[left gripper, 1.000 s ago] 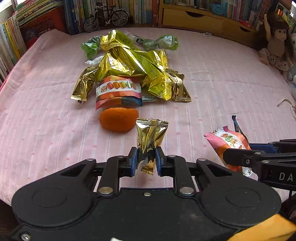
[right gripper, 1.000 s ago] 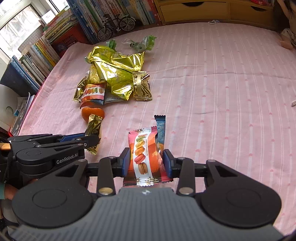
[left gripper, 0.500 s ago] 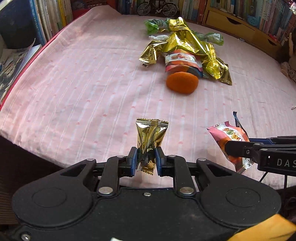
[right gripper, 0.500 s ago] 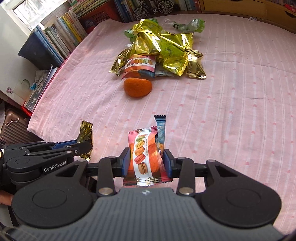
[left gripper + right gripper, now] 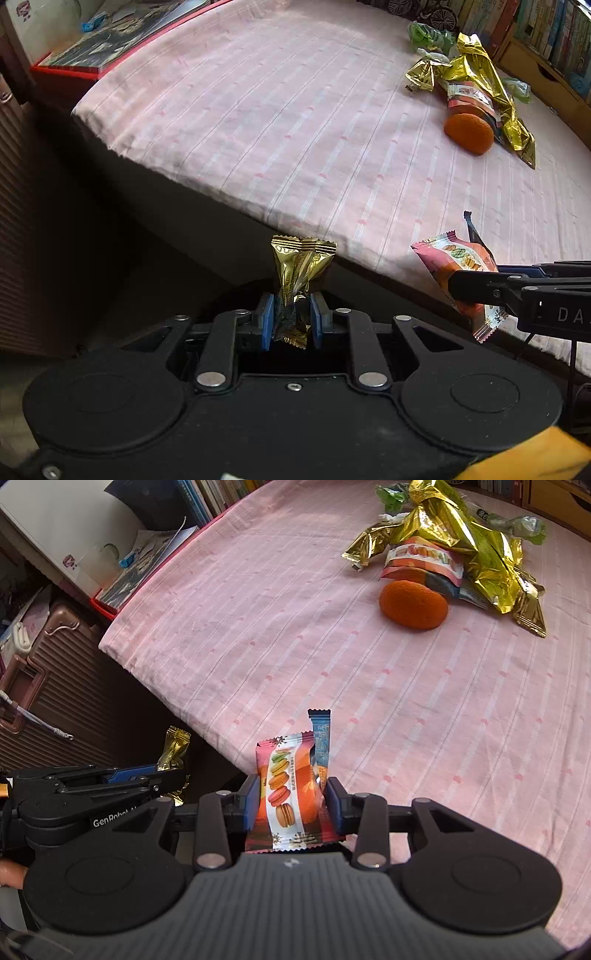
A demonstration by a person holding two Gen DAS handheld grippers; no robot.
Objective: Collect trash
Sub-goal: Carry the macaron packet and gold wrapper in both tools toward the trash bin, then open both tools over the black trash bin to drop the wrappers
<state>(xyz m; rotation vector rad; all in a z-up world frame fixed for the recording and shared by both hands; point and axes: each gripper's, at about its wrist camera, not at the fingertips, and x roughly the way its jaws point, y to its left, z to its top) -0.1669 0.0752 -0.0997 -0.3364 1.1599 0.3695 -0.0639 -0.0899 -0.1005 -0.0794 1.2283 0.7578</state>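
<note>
My left gripper (image 5: pixel 291 320) is shut on a small gold foil wrapper (image 5: pixel 300 266), held upright past the near edge of the pink bed (image 5: pixel 295 129), over the dark gap beside it. My right gripper (image 5: pixel 291 799) is shut on a pink macaron wrapper (image 5: pixel 286 794) with a blue wrapper (image 5: pixel 320 734) behind it, above the bed's corner. Each gripper shows in the other's view: the left gripper (image 5: pixel 173 771) with its gold wrapper (image 5: pixel 173 747), the right gripper (image 5: pixel 476 291) with the macaron wrapper (image 5: pixel 458 266). More wrappers lie heaped far on the bed (image 5: pixel 454 542).
An orange fruit (image 5: pixel 413 603) lies beside the heap of gold, green and macaron wrappers. A rose-coloured suitcase (image 5: pixel 40 679) stands left of the bed. Books and papers (image 5: pixel 110 40) lie beyond the bed's left corner, and bookshelves (image 5: pixel 546 33) line the far side.
Both grippers, still holding their wrappers, have drawn back from the heap to the bed's near edge and rolled. The left wrapper now hangs past the edge, and the suitcase has come into view.
</note>
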